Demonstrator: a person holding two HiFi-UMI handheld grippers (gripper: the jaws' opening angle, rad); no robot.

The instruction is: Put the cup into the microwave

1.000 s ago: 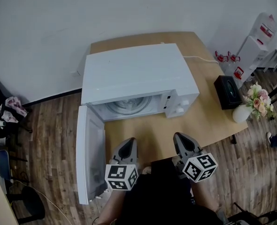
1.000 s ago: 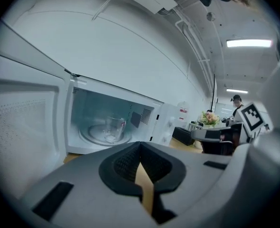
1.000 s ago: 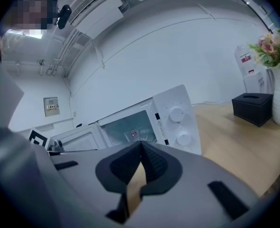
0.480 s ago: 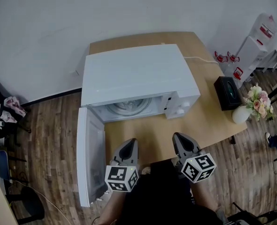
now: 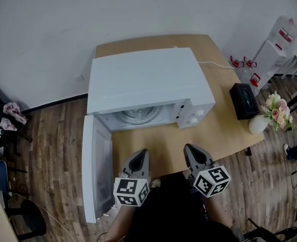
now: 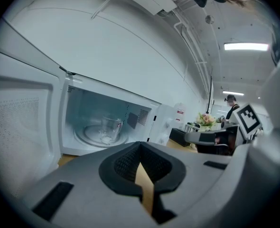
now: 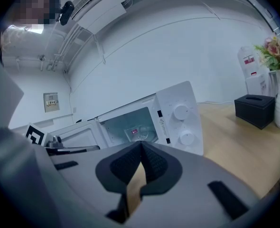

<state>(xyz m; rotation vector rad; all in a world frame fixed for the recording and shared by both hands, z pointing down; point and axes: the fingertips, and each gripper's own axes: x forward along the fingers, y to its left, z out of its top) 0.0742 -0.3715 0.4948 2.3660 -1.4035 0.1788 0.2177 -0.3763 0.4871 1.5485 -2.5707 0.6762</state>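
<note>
**Head view.** The left tongs [image 5: 138, 155] and right tongs [image 5: 194, 153] hover side by side over the near edge of the table [image 5: 224, 130]. The microwave [image 5: 146, 79] stands ahead of both. Its door [image 5: 97, 165] hangs open just left of the left tongs. The turntable [image 5: 137, 114] shows ahead of the tongs; the cup cannot be made out here. Risk: a sideways swing of the left tongs would likely strike the open door and could jolt the microwave.

**Left gripper view.** The left tongs [image 6: 141, 148] are fully closed and hold nothing. The clear cup [image 6: 110, 128] stands upright on the turntable, inside the cavity, ahead and slightly left of the tips. The task therefore appears complete. Risk: the cup is transparent and its edge is hard to judge, so any further reach into the cavity could tip it.

**Right gripper view.** The right tongs [image 7: 141, 148] have their tips together and grip nothing. The control panel [image 7: 180, 122] lies ahead and to the right. The cup [image 7: 141, 133] shows faintly in the cavity, straight ahead. Risk: a forward push here would likely meet the panel or the cavity frame.

**Change from the earlier frames.** Essentially none. Both tongs stay in the same place before the microwave, and the door remains open.
</note>
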